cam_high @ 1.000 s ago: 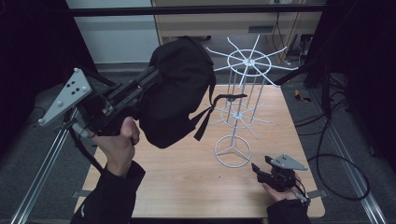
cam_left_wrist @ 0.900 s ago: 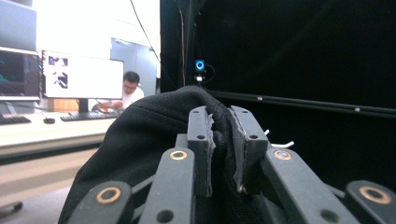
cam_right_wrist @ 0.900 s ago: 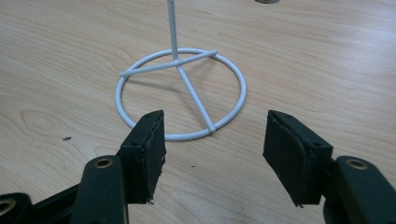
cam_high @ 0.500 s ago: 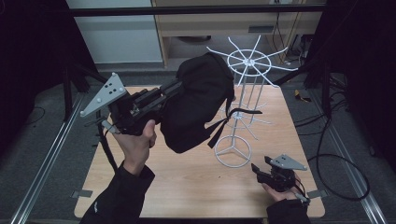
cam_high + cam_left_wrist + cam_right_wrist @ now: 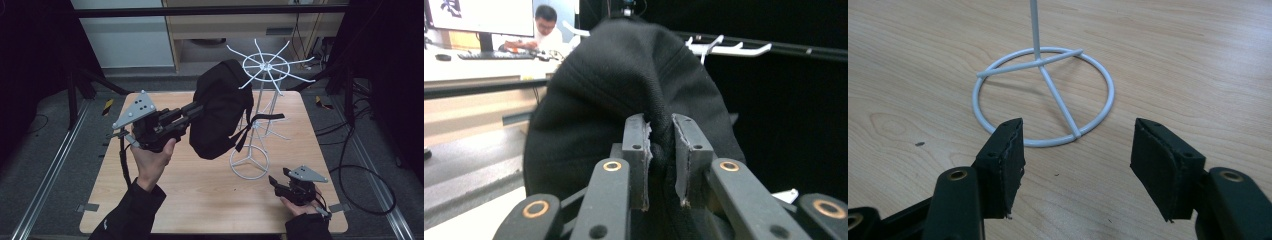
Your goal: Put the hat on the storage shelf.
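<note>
A black fabric bag hangs in the air over the middle of the table, its strap dangling against a white wire rack. My left gripper holds it from the left, shut on a fold of the bag's fabric. The rack's spoked top is just right of the bag, and its white hooks show behind it. The rack's ring base stands on the table. My right gripper rests low, front right of the base, jaws open and nothing between them.
The wooden table has bare room in front and to the left. Cables lie on the floor on the right. A dark frame bar crosses the back. Far off, a person sits at a desk.
My left gripper has carried the bag to the right, up against the rack's top. The right gripper has stayed where it was, open.
</note>
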A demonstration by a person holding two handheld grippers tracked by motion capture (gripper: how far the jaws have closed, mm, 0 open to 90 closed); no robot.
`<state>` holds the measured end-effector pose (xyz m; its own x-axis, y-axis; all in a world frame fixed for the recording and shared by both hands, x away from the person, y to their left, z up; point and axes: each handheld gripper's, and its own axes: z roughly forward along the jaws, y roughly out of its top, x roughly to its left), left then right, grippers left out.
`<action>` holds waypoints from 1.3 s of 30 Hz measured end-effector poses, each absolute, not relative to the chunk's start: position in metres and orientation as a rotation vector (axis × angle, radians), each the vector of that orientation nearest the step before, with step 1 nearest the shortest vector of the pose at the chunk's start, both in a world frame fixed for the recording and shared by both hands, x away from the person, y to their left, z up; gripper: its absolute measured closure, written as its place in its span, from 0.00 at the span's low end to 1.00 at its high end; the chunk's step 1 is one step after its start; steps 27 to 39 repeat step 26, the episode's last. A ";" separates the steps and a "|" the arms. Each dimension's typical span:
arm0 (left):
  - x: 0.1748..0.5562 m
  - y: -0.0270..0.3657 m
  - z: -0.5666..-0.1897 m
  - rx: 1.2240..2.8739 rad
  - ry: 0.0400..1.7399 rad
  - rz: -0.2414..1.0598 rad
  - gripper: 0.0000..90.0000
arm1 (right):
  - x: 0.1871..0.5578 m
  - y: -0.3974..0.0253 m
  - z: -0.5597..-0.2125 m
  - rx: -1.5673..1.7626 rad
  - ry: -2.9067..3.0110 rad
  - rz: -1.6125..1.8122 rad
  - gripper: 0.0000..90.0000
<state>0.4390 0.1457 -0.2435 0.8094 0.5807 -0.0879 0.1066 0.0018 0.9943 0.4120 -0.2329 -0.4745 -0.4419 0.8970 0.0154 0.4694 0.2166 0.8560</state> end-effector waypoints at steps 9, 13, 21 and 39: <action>0.440 0.141 -0.256 1.591 0.587 0.417 0.72 | 0.412 -0.233 -0.475 1.257 2.002 1.145 0.42; 0.432 0.149 -0.261 1.586 0.578 0.444 0.65 | 0.412 -0.234 -0.475 1.259 1.997 1.143 0.42; 0.409 0.187 -0.301 1.609 0.668 0.557 0.38 | 0.411 -0.236 -0.475 1.280 1.983 1.145 0.40; 0.406 0.221 -0.352 1.654 0.805 0.572 0.35 | 0.411 -0.239 -0.475 1.296 1.966 1.137 0.37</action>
